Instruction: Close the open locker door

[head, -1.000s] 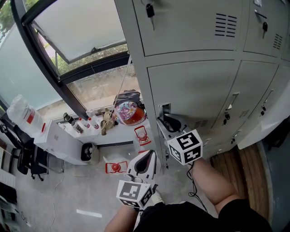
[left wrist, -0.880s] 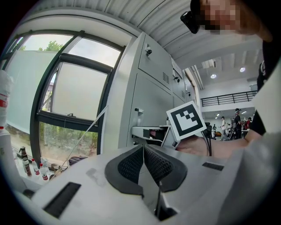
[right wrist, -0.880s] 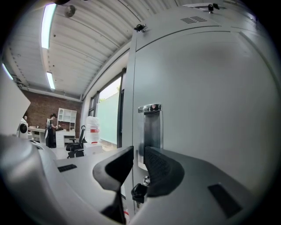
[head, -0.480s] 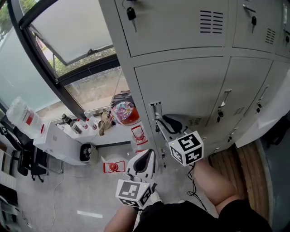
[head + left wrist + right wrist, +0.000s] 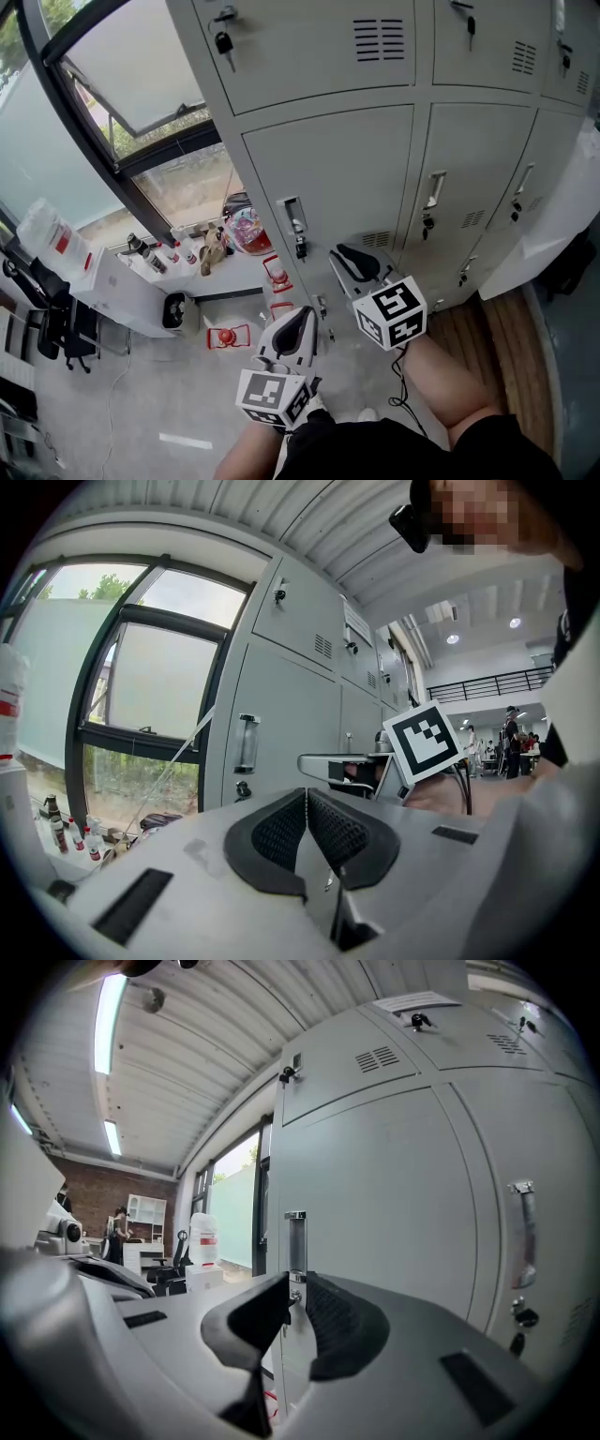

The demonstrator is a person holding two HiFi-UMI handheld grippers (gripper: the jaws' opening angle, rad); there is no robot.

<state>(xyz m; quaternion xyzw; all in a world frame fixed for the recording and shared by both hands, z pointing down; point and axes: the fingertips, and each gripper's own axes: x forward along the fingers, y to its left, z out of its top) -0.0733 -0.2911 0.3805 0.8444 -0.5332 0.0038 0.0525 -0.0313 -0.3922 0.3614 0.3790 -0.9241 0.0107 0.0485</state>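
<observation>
Locker door (image 5: 347, 178) seems flush with its frame, contents hidden. Left tool (image 5: 300, 323) pinched together, empty; right tool (image 5: 345, 255) slightly apart, closing, nothing between its jaws.

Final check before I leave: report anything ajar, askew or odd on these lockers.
Nothing ajar: the lower-left door sits flush with its neighbours in the head view. A key hangs in the top-left lock. Red items lie loose on the floor beside the lockers.
</observation>
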